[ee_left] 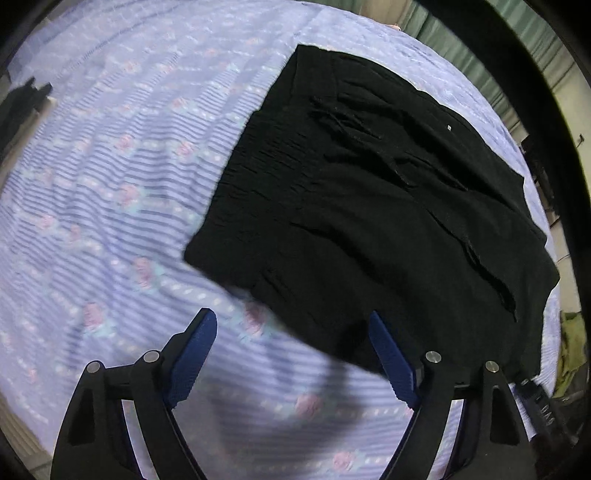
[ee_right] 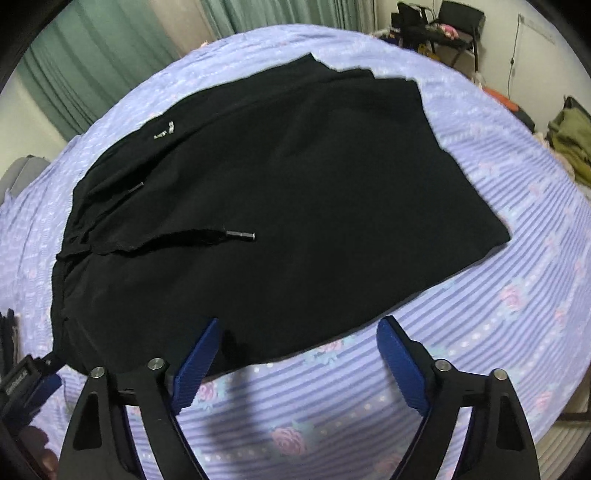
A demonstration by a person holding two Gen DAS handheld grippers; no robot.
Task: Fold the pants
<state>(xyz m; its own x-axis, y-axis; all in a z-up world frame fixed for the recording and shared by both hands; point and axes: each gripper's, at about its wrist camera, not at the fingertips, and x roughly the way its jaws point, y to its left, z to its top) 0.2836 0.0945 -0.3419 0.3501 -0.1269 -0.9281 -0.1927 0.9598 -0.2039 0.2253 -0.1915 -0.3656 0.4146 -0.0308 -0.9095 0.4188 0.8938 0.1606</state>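
Note:
The black pants (ee_left: 369, 206) lie folded into a compact block on the purple striped bedspread (ee_left: 110, 184). In the right wrist view the pants (ee_right: 277, 206) show drawstrings with metal tips (ee_right: 240, 235) near the waistband at the left. My left gripper (ee_left: 293, 321) is open and empty, hovering just short of the near edge of the pants. My right gripper (ee_right: 299, 328) is open and empty, its left finger over the pants' near edge, its right finger over the bedspread (ee_right: 480, 295).
Green curtains (ee_right: 92, 55) hang behind the bed. A chair and desk clutter (ee_right: 443, 29) stand at the back right, with a heap of green cloth (ee_right: 572, 140) at the right. Another dark garment (ee_left: 26, 99) lies at the bed's far left. The left gripper's body (ee_right: 22, 384) shows at the lower left.

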